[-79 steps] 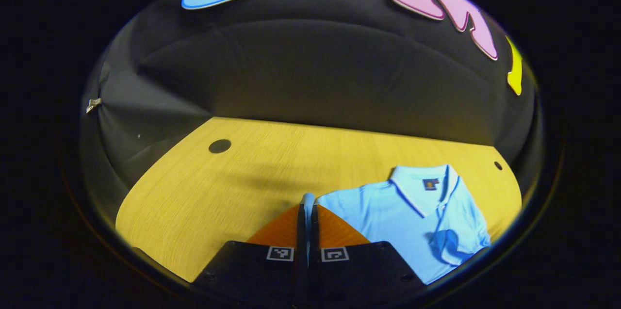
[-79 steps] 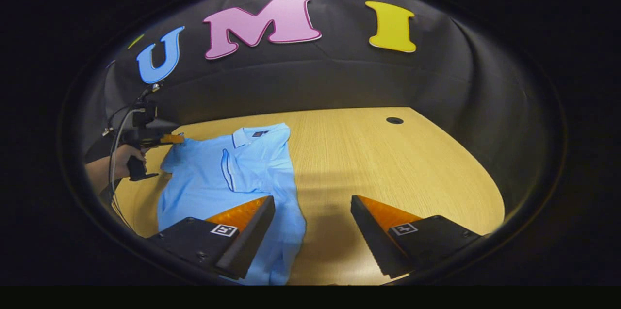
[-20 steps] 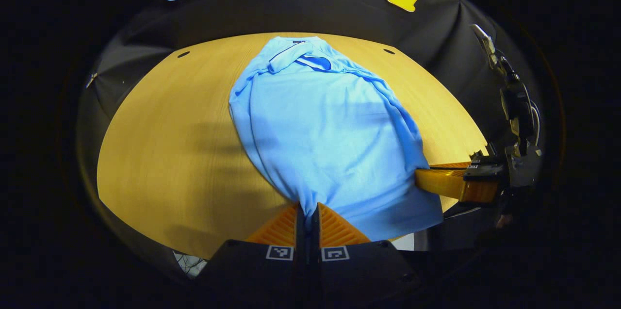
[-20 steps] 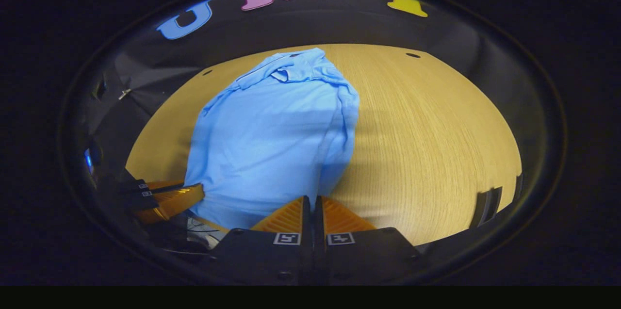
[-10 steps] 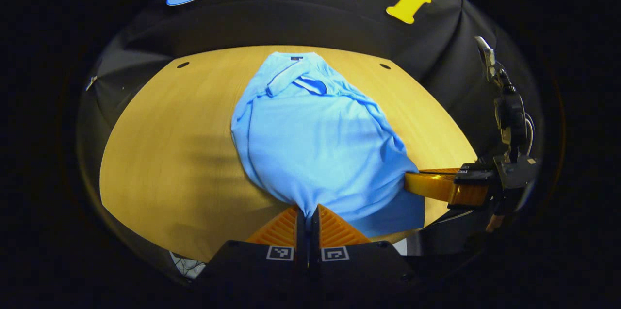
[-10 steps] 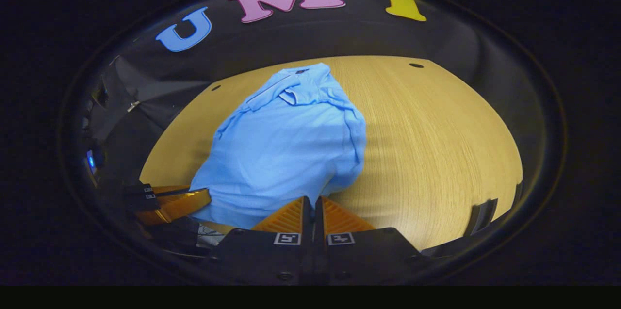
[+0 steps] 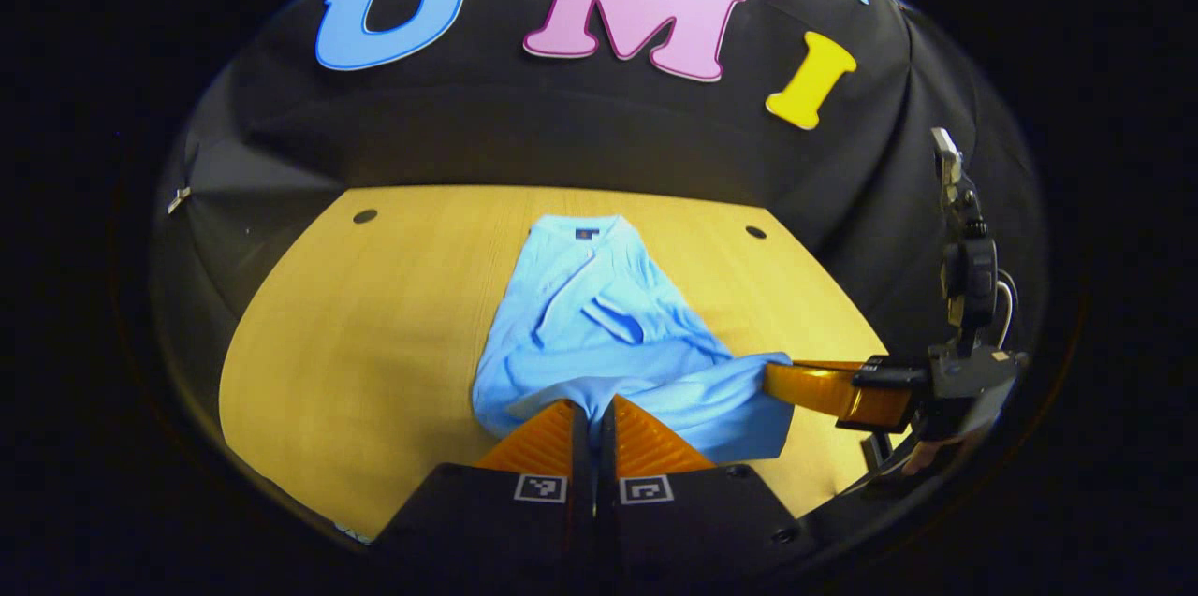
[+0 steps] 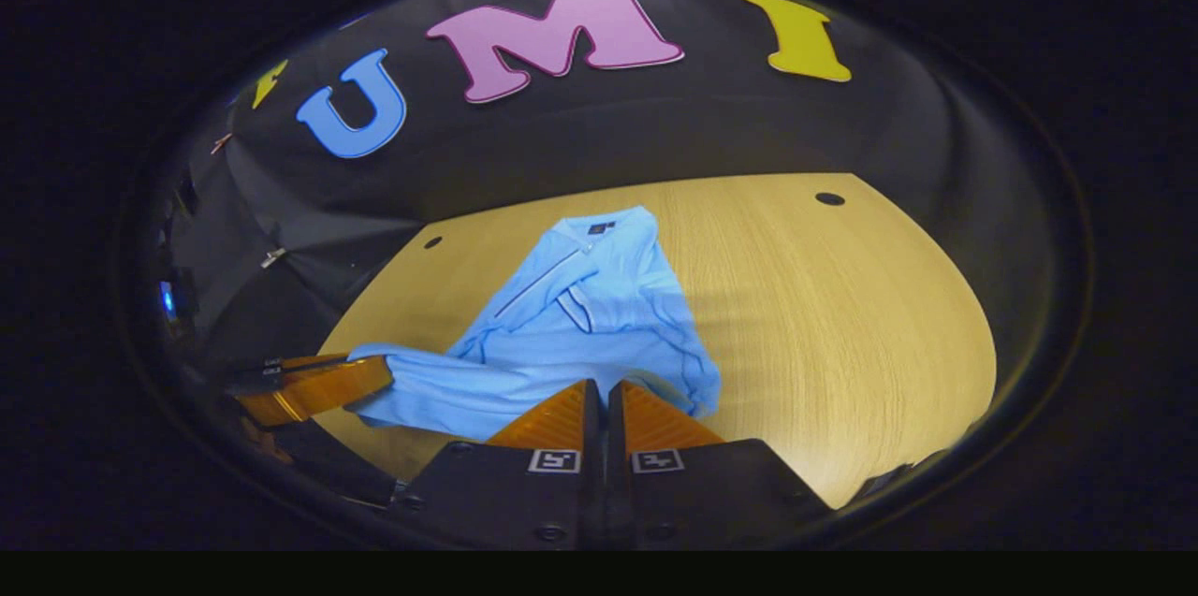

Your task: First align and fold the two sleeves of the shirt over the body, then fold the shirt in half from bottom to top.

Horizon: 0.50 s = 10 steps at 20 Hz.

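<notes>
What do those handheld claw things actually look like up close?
Each claw has two wedge-shaped ribbed fingers on a black blocky body, and each finger base carries a small square black-and-white marker. The right claw, seen from the side, has a black upright handle section with a cable looping beside it and a pale clip on top.

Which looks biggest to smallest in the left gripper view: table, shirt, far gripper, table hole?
1. table
2. shirt
3. right gripper, though it sits nearer the camera, so its rank against the shirt is unsure
4. table hole
</notes>
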Each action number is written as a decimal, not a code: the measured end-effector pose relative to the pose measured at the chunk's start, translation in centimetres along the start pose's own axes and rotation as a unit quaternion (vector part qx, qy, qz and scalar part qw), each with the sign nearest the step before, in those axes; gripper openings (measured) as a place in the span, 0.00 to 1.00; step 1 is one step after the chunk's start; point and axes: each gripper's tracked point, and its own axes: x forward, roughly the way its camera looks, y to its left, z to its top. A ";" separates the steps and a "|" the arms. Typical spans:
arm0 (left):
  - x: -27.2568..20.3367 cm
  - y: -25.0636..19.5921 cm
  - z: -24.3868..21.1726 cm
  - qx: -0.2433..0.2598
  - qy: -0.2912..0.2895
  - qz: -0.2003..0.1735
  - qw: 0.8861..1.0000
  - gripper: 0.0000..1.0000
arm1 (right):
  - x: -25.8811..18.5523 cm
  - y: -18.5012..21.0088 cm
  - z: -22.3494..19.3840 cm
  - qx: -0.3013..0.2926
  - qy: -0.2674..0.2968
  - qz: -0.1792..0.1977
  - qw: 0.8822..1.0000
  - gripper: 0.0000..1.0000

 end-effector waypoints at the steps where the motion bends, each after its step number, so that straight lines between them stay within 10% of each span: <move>1: 0.5 0.0 1.4 -0.001 -0.007 -0.001 1.000 0.06 | 0.5 0.3 1.9 -0.001 -0.008 0.003 1.000 0.00; 10: 8.9 1.4 11.7 0.001 -0.053 0.005 0.999 0.06 | 8.0 0.1 13.9 -0.015 -0.079 0.024 0.996 0.00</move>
